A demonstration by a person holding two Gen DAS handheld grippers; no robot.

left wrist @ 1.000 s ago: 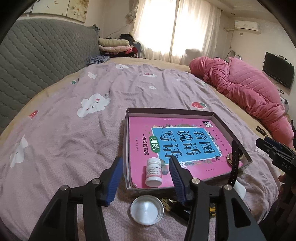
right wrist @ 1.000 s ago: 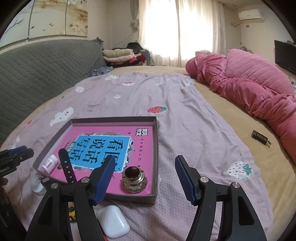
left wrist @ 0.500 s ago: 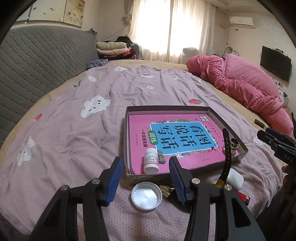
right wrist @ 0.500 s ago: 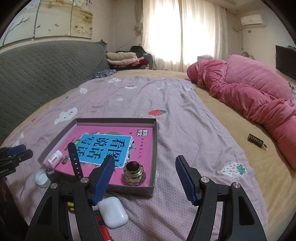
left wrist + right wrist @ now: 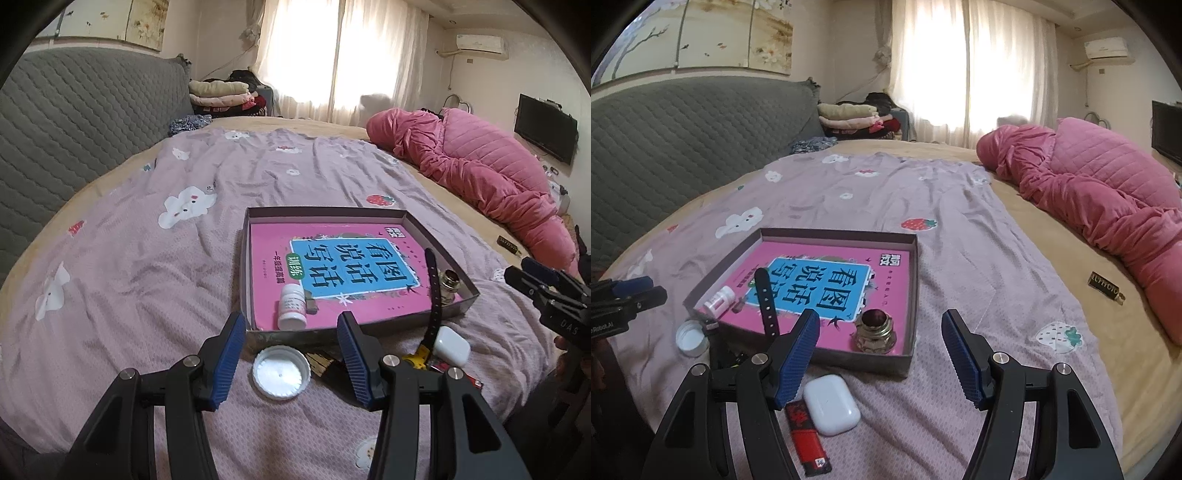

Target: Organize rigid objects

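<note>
Clutter lay along the near wall of the box (image 5: 912,295) on the bed (image 5: 147,258), and that was where trouble could start. The bottle cap (image 5: 281,372) sat flat on soft, wrinkled bedding just in front of the left tongs (image 5: 291,354); a pinch from above would likely press it into the cloth or let it skid out from between the blue pads. The earbud case (image 5: 831,404) was smooth and rounded, touching the red lighter (image 5: 807,439), so a grab by the right tongs (image 5: 879,358) could nudge both or squirt the case sideways. The watch strap (image 5: 433,295) stood up over the box wall and could snag a finger reaching past it.

Inside the box, on the pink book (image 5: 827,280), lay a small pill bottle (image 5: 292,306) on its side and a brass fitting (image 5: 873,332) standing upright near the corner. A dark tag (image 5: 1106,288) lay well apart on the tan blanket.

Both tongs were spread wide and held nothing. The left hovered low, pointing forward over the cap toward the box's near left corner. The right hovered beside it, level, aimed at the near right corner, with the case just under its left finger.
</note>
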